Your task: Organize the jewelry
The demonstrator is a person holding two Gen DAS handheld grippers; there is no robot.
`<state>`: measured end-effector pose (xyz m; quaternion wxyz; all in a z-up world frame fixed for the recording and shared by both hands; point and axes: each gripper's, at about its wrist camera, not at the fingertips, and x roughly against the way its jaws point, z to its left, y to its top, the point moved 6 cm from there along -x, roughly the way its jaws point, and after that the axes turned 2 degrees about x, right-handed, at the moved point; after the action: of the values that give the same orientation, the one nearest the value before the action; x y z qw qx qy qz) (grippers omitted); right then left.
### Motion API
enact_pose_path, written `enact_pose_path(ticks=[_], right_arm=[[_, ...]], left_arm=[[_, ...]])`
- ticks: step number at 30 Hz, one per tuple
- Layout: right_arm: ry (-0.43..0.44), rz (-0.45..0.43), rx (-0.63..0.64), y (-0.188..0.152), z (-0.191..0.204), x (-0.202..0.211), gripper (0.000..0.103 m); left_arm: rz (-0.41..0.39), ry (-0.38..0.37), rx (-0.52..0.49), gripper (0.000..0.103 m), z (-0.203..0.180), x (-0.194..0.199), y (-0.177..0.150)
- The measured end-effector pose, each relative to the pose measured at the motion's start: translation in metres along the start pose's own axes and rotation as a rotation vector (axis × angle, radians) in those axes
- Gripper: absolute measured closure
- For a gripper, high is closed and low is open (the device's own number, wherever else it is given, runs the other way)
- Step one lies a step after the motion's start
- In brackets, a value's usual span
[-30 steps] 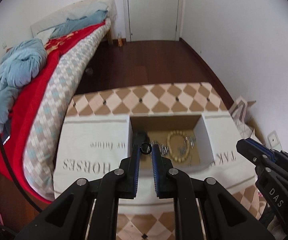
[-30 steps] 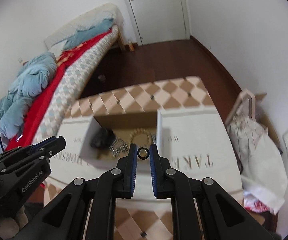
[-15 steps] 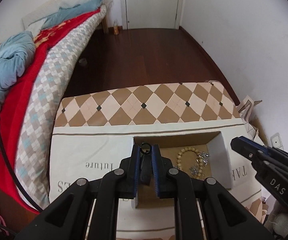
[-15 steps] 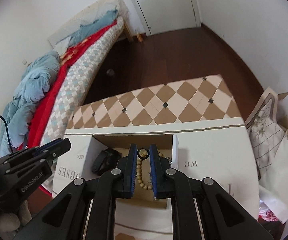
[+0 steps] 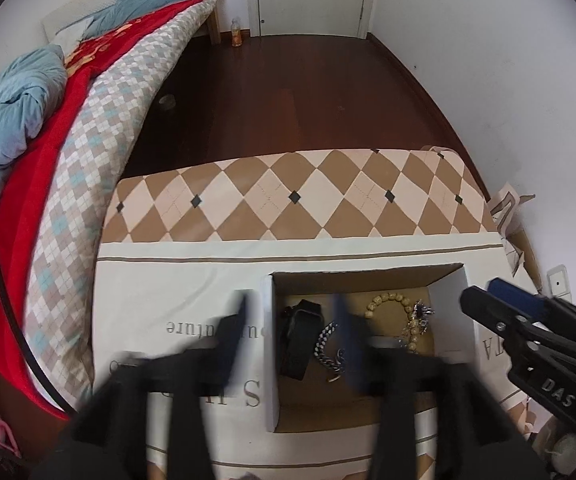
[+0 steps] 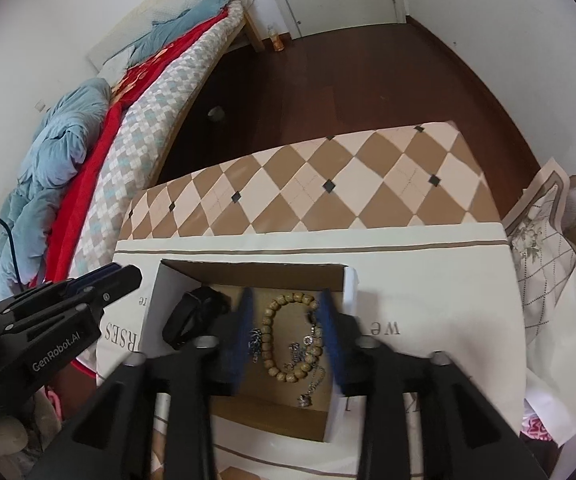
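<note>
We are seeing both tongs, left tongs [image 5: 293,334] and right tongs [image 6: 286,330], spread apart over the box [image 5: 453,308]. Only our left view is showing "DAS" at 4 o'clock; the right is showing "GenRobot.AI" at 8 o'clock.

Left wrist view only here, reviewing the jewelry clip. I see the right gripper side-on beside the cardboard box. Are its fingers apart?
Observer: Yes. In the right wrist view the right gripper is wide open, nothing between its blue-padded fingers.
Operator: What is it above?
Observer: The wooden bead bracelet inside the open cardboard box; its loop shows between the fingers.
Operator: Anything nearer the box's front wall?
Observer: A small silver pendant on a chain.
</note>
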<state>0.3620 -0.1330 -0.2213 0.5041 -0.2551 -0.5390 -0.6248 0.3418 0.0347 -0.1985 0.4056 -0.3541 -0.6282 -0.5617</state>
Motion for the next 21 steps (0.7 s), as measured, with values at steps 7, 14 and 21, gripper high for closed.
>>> enact_pose_path(ticks=[7, 14, 21], right_arm=[[-0.102, 0.004, 0.01, -0.01, -0.007, 0.018, 0.033], [-0.265, 0.026, 0.039, -0.03, -0.016, 0.034, 0.0], [-0.337, 0.012, 0.055, -0.047, -0.011, 0.054, 0.0]], left_arm=[[-0.031, 0.034, 0.033, 0.007, 0.014, 0.016, -0.003], [-0.045, 0.095, 0.045, 0.003, 0.026, 0.03, -0.017], [-0.07, 0.118, 0.05, 0.001, 0.029, 0.053, -0.037]])
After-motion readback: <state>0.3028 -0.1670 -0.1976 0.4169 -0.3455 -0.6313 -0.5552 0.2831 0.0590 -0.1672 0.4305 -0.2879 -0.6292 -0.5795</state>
